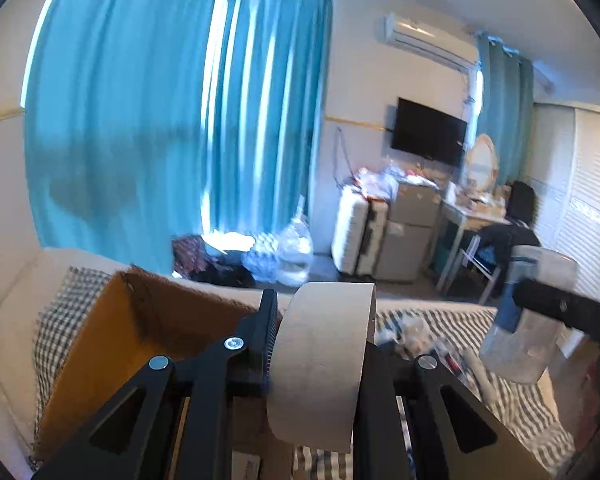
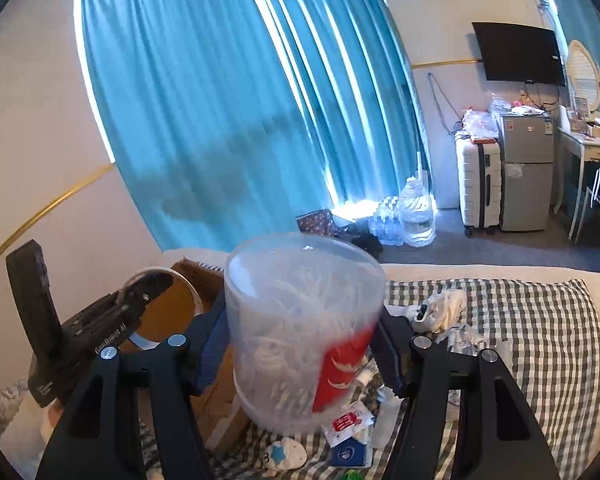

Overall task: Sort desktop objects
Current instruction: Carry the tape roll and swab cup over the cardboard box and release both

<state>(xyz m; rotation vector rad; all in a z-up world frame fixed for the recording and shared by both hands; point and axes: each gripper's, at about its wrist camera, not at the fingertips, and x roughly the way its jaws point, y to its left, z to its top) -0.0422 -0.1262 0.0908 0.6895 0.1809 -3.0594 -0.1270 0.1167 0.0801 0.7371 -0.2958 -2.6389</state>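
Observation:
My left gripper [image 1: 322,334] is shut on a beige tape roll [image 1: 320,376], held upright between its black fingers above an open cardboard box [image 1: 112,336]. In the right wrist view my right gripper [image 2: 300,334] grips a clear round plastic tub [image 2: 296,304] with a red label and white swabs inside, lifted over the checked blanket. That tub [image 1: 528,320] also shows at the right edge of the left wrist view. The left gripper [image 2: 140,296] with its tape roll [image 2: 190,294] sits to the left of the tub, over the box [image 2: 220,396].
Small items lie on the checked blanket [image 2: 532,320]: a white packet with red print [image 2: 346,424], a blue box [image 2: 350,454], a white star toy [image 2: 286,454] and crumpled wrappers [image 2: 440,308]. Beyond the bed are blue curtains, bottled water, a suitcase and a fridge.

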